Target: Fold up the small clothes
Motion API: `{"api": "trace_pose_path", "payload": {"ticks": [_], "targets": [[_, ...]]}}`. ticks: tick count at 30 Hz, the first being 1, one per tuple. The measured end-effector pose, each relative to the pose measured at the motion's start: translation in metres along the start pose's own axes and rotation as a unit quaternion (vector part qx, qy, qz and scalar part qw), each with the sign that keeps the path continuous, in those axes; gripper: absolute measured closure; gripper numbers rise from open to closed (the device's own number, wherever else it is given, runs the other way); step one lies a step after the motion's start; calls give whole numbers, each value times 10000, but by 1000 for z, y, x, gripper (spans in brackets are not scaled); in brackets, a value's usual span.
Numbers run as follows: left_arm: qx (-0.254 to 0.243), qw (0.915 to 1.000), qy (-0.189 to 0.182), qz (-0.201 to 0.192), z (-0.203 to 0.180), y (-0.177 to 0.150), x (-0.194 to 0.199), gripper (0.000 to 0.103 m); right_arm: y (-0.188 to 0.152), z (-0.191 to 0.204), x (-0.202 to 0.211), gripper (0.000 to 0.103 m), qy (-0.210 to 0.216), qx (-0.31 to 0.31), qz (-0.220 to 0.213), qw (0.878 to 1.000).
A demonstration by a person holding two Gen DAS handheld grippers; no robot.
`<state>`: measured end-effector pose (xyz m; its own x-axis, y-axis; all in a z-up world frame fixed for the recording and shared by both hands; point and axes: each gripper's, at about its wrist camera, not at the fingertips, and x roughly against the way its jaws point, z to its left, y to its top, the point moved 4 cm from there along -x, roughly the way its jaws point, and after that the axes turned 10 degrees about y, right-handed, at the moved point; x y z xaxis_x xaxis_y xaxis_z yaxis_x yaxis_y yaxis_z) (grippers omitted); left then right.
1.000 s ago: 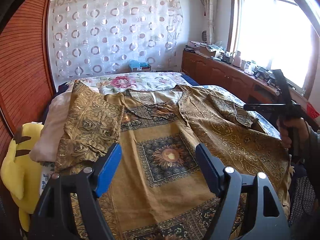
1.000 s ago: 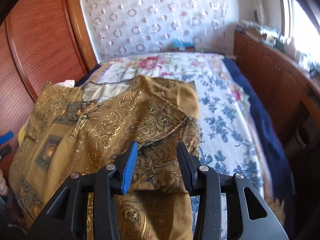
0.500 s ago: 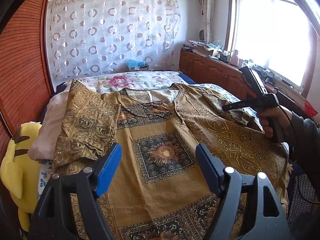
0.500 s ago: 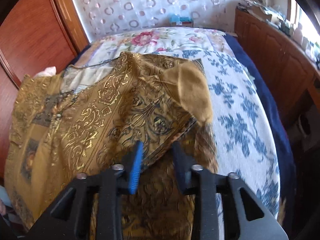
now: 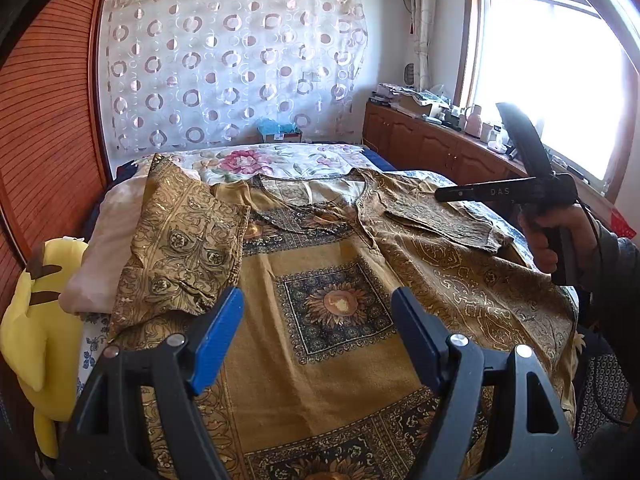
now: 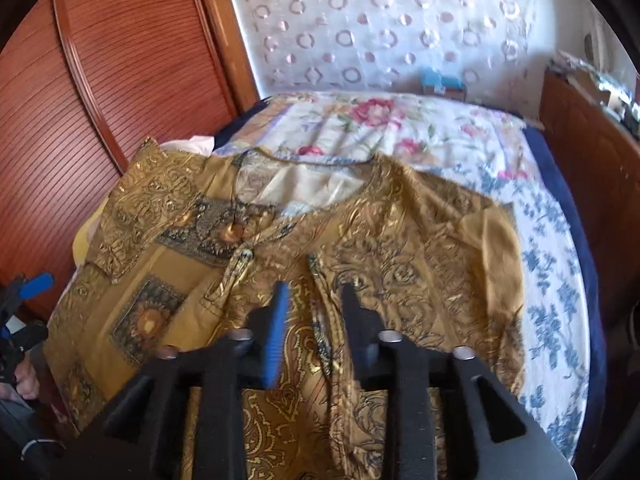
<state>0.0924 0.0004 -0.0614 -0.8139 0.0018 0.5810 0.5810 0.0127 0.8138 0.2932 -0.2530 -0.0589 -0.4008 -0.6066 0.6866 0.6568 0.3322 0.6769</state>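
Right gripper (image 6: 312,312): jaws part-closed, narrow gap, a ridge of cloth running between them. I can't tell if the pads actually pinch it or just straddle it; frame is blurred there. Left gripper (image 5: 318,320): jaws wide apart, holding nothing, hovering over the lower front of the garment.

The gold patterned top (image 5: 332,320) lies face up, spread across the bed (image 6: 552,280), neckline toward the far end. Progress, my read: early-middle. Left sleeve (image 5: 192,240) is already turned in onto the body. Right sleeve (image 6: 472,248) is doubled back on the shoulder area with its plain reverse showing, but loose and wrinkled, not flat. Body sides and hem are unfolded; no lengthwise or crosswise fold yet.

Relative to tools: right gripper sits on the garment's right-hand panel, just inboard of that sleeve. Left gripper is above the sunflower square (image 5: 336,306), apart from the cloth.

Off to the left side: a pale folded cloth (image 5: 108,240) under the sleeve, and a yellow plush (image 5: 36,300) beside the bed.
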Motion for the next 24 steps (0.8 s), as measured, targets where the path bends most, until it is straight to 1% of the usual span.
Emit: {"api": "trace_pose_path", "payload": {"ticks": [2,4,7,11,13,17,18,21,24], "targets": [[18,10000,12,5,3,1,-2,26,0,-9,3,67,-245,-21,-13,9997],[2,10000,74,1,8,3,-5,26,2,-20,2,63,-455,-14,28,9990],[28,9999,142,34,18,7,-12,26,-3,-38,-8,62,-725,-16,255,9970],[-1,9994,323,118,35,14,-27,26,-12,-55,-22,62,-680,-110,464,9965],[-3,9989,431,163,44,20,-36,26,-14,-60,-28,62,-788,-27,543,9954],[116,9980,553,273,65,32,-54,26,-20,-65,-37,62,-817,-38,644,9946],[107,9976,620,285,69,36,-58,26,-22,-66,-39,61,-842,-22,657,9943],[91,9964,783,302,83,47,-71,26,-23,-62,-40,51,-783,-4,655,9948],[193,9951,898,359,99,58,-86,26,-27,-56,-42,43,-900,122,701,9934]]}}
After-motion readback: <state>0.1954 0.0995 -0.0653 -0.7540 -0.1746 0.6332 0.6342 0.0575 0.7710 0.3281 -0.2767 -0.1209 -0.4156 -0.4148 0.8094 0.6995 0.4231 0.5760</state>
